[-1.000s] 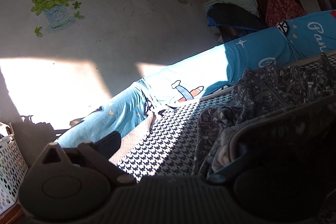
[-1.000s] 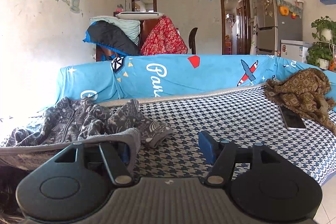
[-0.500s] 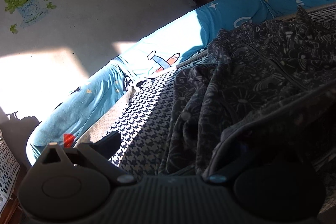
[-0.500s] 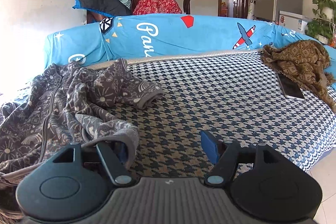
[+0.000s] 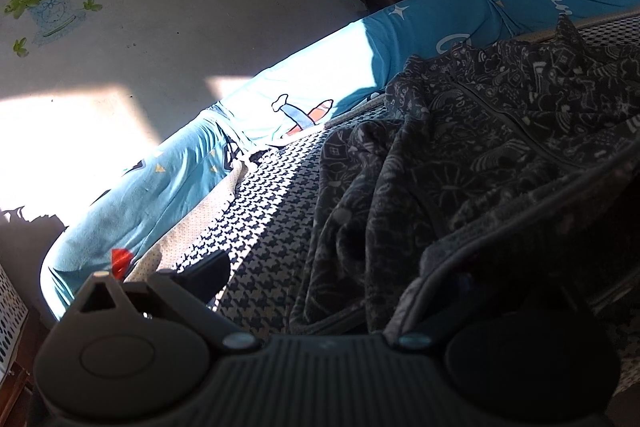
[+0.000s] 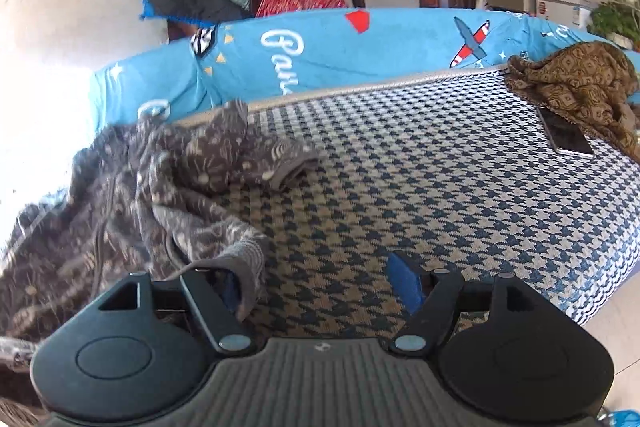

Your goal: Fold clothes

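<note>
- Grey patterned fleece garment point(image 6: 168, 183) lies crumpled on the left part of the blue-and-cream houndstooth bed cover point(image 6: 420, 187).
- Its hem drapes over the left finger of the right gripper point(image 6: 320, 287); the jaws are opening, the right finger stands apart over bare cover.
- Blue printed bolster point(image 6: 340, 55) runs along the far edge of the cover.
- Brown patterned cloth point(image 6: 580, 83) sits at the far right, a flat dark phone point(image 6: 566, 137) just before it.

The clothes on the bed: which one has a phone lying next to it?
The brown patterned garment at the far right; the phone lies against it. The grey patterned garment at the left has none.
</note>
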Motion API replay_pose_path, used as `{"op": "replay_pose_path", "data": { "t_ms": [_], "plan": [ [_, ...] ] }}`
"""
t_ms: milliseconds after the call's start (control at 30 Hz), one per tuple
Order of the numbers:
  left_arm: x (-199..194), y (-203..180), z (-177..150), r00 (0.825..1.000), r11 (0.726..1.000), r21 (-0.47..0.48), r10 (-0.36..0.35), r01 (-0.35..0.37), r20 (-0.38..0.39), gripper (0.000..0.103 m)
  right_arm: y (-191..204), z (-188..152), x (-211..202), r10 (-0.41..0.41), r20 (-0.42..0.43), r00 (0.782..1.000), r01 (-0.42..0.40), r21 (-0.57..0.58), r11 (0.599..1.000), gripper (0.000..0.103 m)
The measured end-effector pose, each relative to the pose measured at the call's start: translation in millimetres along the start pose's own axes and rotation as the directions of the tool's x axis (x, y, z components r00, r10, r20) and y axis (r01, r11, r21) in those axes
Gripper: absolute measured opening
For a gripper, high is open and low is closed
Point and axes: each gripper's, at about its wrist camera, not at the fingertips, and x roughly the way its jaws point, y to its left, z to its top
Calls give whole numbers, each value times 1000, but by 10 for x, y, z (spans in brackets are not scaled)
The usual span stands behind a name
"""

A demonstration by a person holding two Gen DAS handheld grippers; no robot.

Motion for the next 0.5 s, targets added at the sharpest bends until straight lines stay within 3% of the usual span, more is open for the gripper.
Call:
{"op": "replay_pose_path", "data": {
  "t_ms": [100,200,300,400,500],
  "plan": [
    [-5,-12,0,1000,1000,5,-2,2,2,103,41,-5,29,-56,-14,998,55,-41,998,77],
    [6,-21,0,1000,1000,2,-3,3,-5,103,38,-36,80,-24,-63,998,23,-27,999,78],
    [11,-18,1,1000,1000,-4,-5,5,-6,103,-70,-91,163,49,-149,988,-35,94,995,79],
    [15,-16,1,1000,1000,-8,-7,7,-6,103,-196,-159,263,126,-233,964,-69,238,969,79],
    [15,-8,2,1000,1000,-14,-9,9,-6,103,-242,-216,315,167,-275,947,-82,294,952,79]
  ]
}}
